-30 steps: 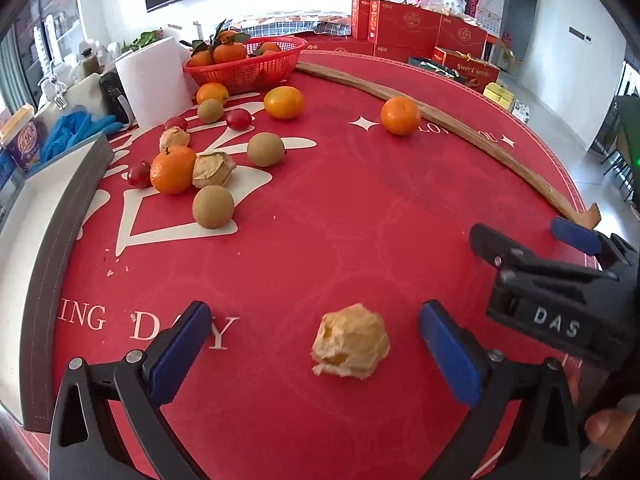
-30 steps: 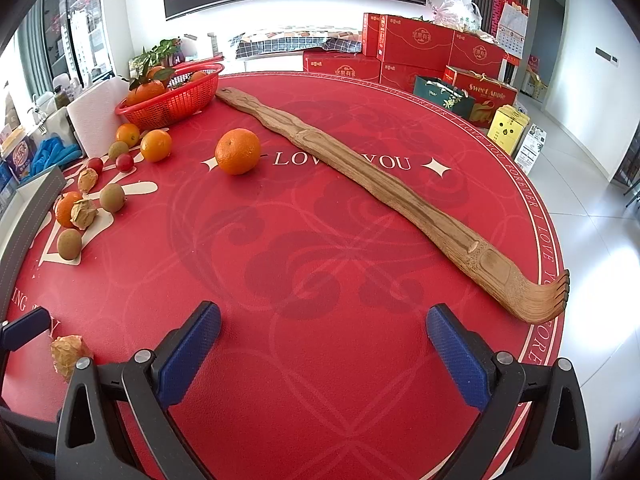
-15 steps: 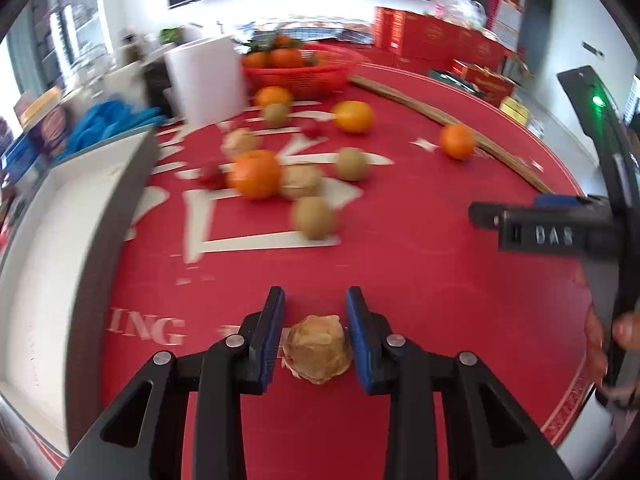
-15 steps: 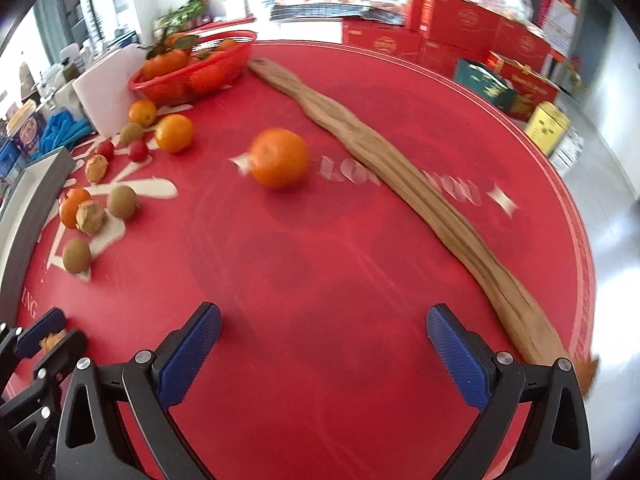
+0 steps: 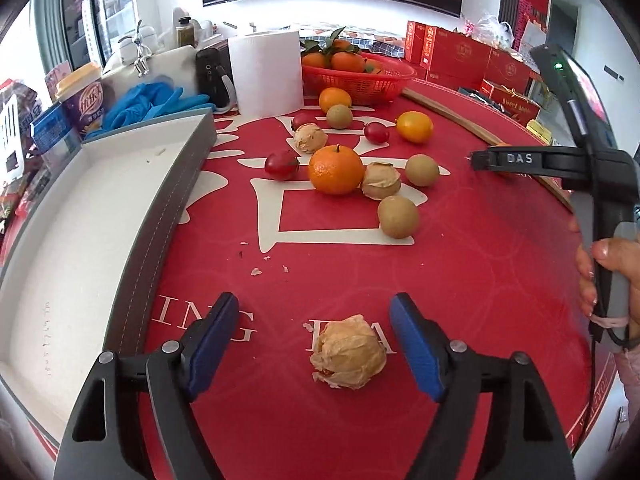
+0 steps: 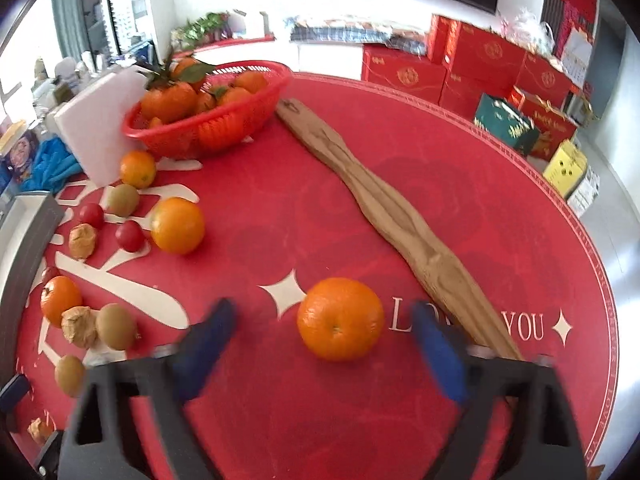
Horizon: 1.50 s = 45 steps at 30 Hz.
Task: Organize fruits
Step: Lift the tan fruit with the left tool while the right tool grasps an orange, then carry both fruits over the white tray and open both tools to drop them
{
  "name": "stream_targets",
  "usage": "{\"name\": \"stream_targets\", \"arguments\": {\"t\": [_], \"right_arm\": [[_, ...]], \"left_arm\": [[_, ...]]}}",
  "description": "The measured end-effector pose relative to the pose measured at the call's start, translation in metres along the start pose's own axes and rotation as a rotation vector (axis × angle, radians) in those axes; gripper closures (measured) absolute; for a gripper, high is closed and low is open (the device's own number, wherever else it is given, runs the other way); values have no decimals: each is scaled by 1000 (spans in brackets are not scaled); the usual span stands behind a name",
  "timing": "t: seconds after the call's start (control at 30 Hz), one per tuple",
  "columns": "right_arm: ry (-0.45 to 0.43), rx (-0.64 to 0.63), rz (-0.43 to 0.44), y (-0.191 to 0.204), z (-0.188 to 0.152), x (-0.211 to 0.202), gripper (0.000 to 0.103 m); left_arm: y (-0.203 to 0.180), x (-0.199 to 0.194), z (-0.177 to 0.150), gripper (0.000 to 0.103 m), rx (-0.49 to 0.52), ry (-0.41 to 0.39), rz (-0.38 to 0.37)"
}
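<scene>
My left gripper [image 5: 316,344] is open, its blue pads either side of a papery husked fruit [image 5: 349,353] lying on the red table, not touching it. Beyond lie an orange [image 5: 335,169], two more husked fruits [image 5: 381,180], kiwis [image 5: 398,216] and cherry tomatoes [image 5: 281,165]. My right gripper [image 6: 324,354] is open with a lone orange [image 6: 340,318] between its blue fingertips, near a long wooden scratcher [image 6: 400,228]. It also shows in the left wrist view [image 5: 516,158]. A red basket [image 6: 208,120] holds oranges.
A white tray with a grey rim [image 5: 176,200] lies along the table's left side. A paper roll [image 5: 267,73], blue gloves [image 5: 148,100] and a cup [image 5: 82,100] stand behind it. Red gift boxes [image 6: 488,68] lie beyond the table.
My left gripper was shut on the husked fruit half a second ago and has opened, leaving it on the table. My right gripper has moved forward to straddle the lone orange.
</scene>
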State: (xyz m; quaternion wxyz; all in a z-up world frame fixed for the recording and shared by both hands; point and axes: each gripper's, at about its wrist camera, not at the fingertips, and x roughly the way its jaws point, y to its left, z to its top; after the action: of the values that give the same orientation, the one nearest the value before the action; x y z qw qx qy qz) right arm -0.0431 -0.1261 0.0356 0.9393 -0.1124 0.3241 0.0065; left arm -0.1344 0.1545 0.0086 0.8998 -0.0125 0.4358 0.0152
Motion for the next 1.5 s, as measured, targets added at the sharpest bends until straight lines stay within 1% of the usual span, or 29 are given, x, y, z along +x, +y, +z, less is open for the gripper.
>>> {"name": "stream_targets", "arguments": {"t": [0.03,0.1,0.17,0.23,0.33,0.47,0.53,0.73,1.03,1.27,1.4,1.5], "right_arm": [[-1,6,6,-2,-2,-2,67],[-2,30,39,-4,-1,-3,67],[-1,60,75,-10,-7,-8,67],[4,87,107,-14,-14,-14,67],[14,132,147,-20,-27,-24,67],[22,146,177,-18,-41,-36,67],[25,148,192,-16,-43,-41,67],[6,148,221,-6,-39,-59,67],[7,96,282,35,-23,-70,67],[10,-2,316,89,-8,-73,67],[4,-72,337,128,1,-76,67],[3,-125,359,160,7,-78,67]], "left_arm": [[0,0,0,22,1,0,1],[-1,0,0,24,1,6,2],[-1,-4,-1,40,6,4,1],[-3,-8,-1,76,24,2,-4],[-2,-10,-2,76,31,10,-9],[4,-14,-1,76,2,23,-60],[8,-23,2,76,-12,8,-89],[31,-52,14,76,-56,-67,-123],[83,-74,23,76,-132,-133,-53],[127,-78,22,76,-193,-153,5],[152,-78,20,76,-220,-164,56],[167,-77,17,76,-236,-165,82]]}}
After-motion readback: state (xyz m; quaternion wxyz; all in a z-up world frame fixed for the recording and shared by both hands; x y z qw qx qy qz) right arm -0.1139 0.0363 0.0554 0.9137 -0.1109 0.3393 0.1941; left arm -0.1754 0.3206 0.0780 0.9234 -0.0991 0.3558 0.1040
